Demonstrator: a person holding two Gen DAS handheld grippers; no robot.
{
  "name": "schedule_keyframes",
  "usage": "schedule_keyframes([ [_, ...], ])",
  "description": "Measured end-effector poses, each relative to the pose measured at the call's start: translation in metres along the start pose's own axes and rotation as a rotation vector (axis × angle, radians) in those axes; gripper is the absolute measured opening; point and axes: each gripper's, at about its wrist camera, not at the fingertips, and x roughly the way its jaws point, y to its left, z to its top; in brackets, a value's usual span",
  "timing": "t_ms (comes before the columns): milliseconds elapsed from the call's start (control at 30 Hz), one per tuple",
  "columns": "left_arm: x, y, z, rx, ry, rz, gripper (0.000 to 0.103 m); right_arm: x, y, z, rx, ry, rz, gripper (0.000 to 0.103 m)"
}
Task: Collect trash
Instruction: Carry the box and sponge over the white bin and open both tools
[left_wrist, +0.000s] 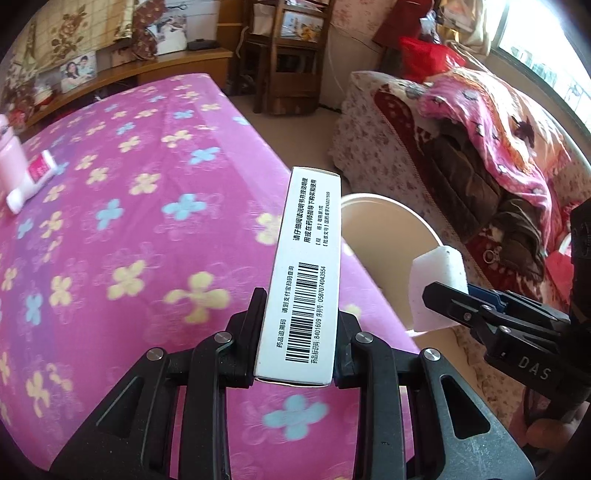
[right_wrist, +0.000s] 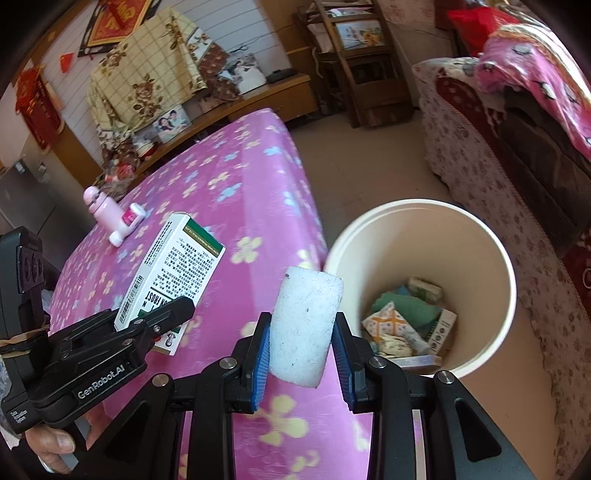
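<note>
My left gripper (left_wrist: 299, 325) is shut on a white medicine box (left_wrist: 303, 273) with a barcode, held above the pink flowered table edge; it also shows in the right wrist view (right_wrist: 173, 273). My right gripper (right_wrist: 301, 343) is shut on a white foam block (right_wrist: 304, 325), seen from the left wrist view (left_wrist: 437, 288) too, held just left of the cream trash bucket (right_wrist: 480, 236). The bucket stands on the floor beside the table and holds several boxes and wrappers (right_wrist: 406, 332).
A pink bottle (right_wrist: 105, 208) and a small white-and-pink tube (right_wrist: 127, 225) lie on the pink flowered tablecloth (right_wrist: 240, 192). A sofa with blankets (right_wrist: 517, 147) is right of the bucket. A wooden chair (right_wrist: 354, 74) and a sideboard stand at the back.
</note>
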Motion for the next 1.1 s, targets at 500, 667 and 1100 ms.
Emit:
schedule_keyframes([
  [500, 0.042, -0.052, 0.019, 0.039, 0.053, -0.12, 0.026, 0.004, -0.064, 0.016, 0.089, -0.02, -0.121, 0.03],
  [667, 0.053, -0.059, 0.023, 0.044, 0.057, -0.133, 0.026, 0.009, -0.078, 0.019, 0.109, -0.024, -0.146, 0.041],
  [1100, 0.053, -0.06, 0.023, 0.035, -0.017, -0.113, 0.064, 0.016, -0.09, 0.011, 0.148, 0.0, -0.17, 0.054],
])
